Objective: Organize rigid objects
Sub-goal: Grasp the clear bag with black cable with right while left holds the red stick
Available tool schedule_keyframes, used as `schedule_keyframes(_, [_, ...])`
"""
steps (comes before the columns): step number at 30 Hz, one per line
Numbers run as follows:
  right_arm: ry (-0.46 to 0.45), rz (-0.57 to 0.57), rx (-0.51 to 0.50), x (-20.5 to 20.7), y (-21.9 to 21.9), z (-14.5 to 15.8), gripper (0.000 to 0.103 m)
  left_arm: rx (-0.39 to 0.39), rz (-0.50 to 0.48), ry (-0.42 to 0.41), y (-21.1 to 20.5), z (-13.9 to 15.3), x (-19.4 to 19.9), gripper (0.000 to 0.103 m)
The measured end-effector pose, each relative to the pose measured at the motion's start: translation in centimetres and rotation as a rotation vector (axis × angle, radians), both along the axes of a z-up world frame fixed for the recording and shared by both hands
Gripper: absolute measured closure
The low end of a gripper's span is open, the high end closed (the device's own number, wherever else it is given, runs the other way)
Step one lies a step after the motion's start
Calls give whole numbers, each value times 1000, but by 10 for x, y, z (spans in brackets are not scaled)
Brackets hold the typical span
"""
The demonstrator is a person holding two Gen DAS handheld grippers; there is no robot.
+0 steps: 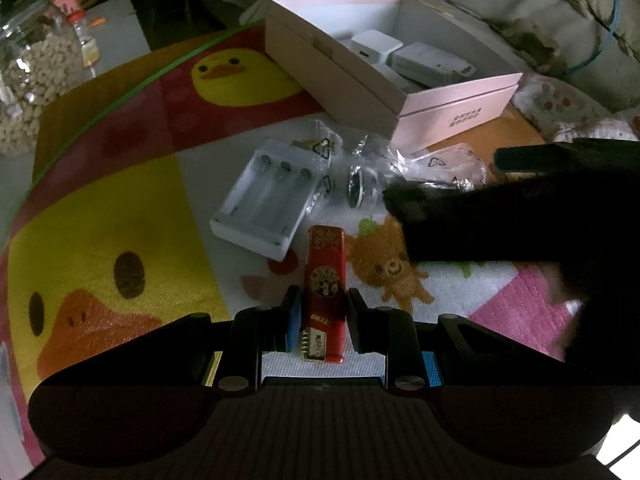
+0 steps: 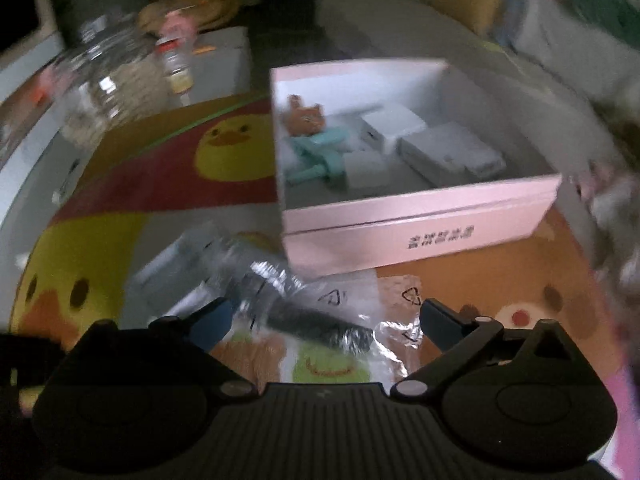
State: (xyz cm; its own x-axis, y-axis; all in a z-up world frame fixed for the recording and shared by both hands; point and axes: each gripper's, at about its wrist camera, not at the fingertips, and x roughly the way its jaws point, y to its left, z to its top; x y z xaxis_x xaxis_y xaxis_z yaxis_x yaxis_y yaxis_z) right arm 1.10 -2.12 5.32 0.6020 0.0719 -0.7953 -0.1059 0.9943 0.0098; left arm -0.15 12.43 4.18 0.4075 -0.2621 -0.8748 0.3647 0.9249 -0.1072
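My left gripper [image 1: 323,314] is shut on a red lighter [image 1: 325,276], which points away over the cartoon mat [image 1: 100,208]. A white battery holder [image 1: 264,204] lies just beyond on the left. Clear plastic bags with small parts [image 1: 360,172] lie past it. The pink open box [image 1: 400,76] stands behind with white adapters inside. My right gripper [image 2: 326,322] is open, low over a clear bag holding a dark brush-like piece [image 2: 320,326]. It shows as a dark shape in the left wrist view [image 1: 500,208]. The pink box [image 2: 420,220] holds white adapters and a teal toy [image 2: 316,152].
A glass jar of pellets [image 1: 28,64] and a small bottle [image 1: 86,40] stand at the far left. Bedding and cushions [image 1: 540,8] lie behind the box. A floral cloth [image 1: 560,100] sits right of the box. The right wrist view is blurred by motion.
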Motion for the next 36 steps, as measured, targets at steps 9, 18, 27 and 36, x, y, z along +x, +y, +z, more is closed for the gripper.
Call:
schedule_keyframes(9, [28, -180, -197, -1, -28, -6, 5, -18, 28, 25, 5, 0, 4, 76])
schedule_keyframes(18, [-4, -120, 27, 15, 22, 5, 5, 55, 18, 16, 14, 0, -9, 76])
schedule_keyframes(27, [87, -238, 38, 30, 6, -29, 0, 53, 33, 22, 13, -1, -4, 75])
schedule_keyframes(36, [85, -161, 18, 3, -15, -2, 12, 86, 39, -16, 4, 0, -9, 76])
